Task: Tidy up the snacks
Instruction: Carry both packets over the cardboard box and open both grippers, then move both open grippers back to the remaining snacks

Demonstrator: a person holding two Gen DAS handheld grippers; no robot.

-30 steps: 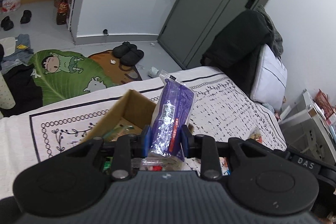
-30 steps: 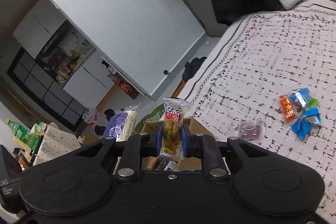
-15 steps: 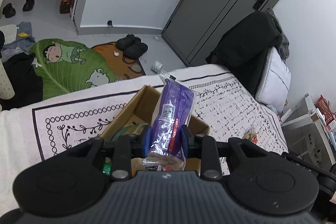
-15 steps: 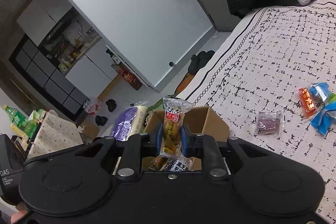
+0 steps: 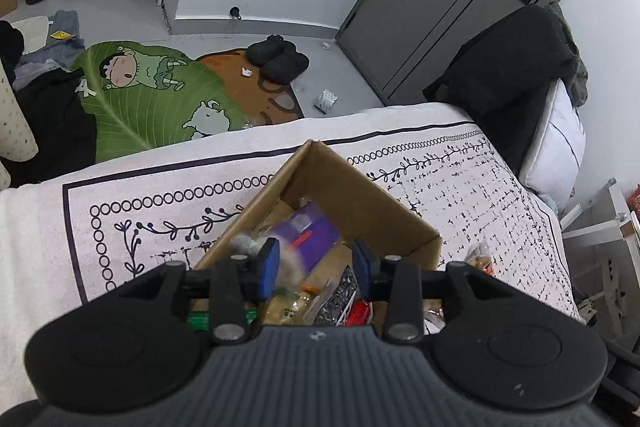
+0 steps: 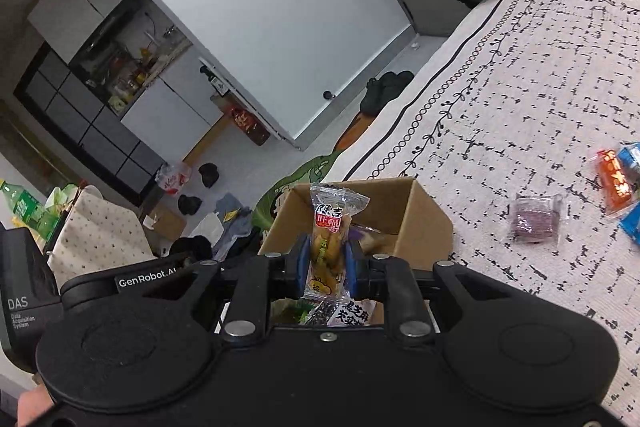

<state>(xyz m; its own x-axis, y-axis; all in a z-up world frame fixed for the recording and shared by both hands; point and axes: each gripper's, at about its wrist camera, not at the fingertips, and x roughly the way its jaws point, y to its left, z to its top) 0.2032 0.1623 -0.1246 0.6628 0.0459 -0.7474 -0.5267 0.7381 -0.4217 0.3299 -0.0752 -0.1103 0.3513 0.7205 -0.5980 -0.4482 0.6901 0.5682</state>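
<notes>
Left gripper (image 5: 314, 263) jaws were opening above the cardboard box (image 5: 360, 199), blurred purple packet (image 5: 310, 233) loose between; right gripper (image 6: 325, 264) clamped a yellow snack packet (image 6: 329, 245).

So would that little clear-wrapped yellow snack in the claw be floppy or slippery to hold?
Probably fairly stiff: the clear-wrapped yellow snack packet stands upright above the right claw. Its glossy film looks slippery, yet the pads pinch it without visible sag. Likely light, being small.

"GenRobot.AI" on left gripper's body (image 6: 146, 282) — "DAS Data Acquisition System" on black housing (image 6: 18, 311); Chinese print on yellow snack packet (image 6: 329, 245).
</notes>
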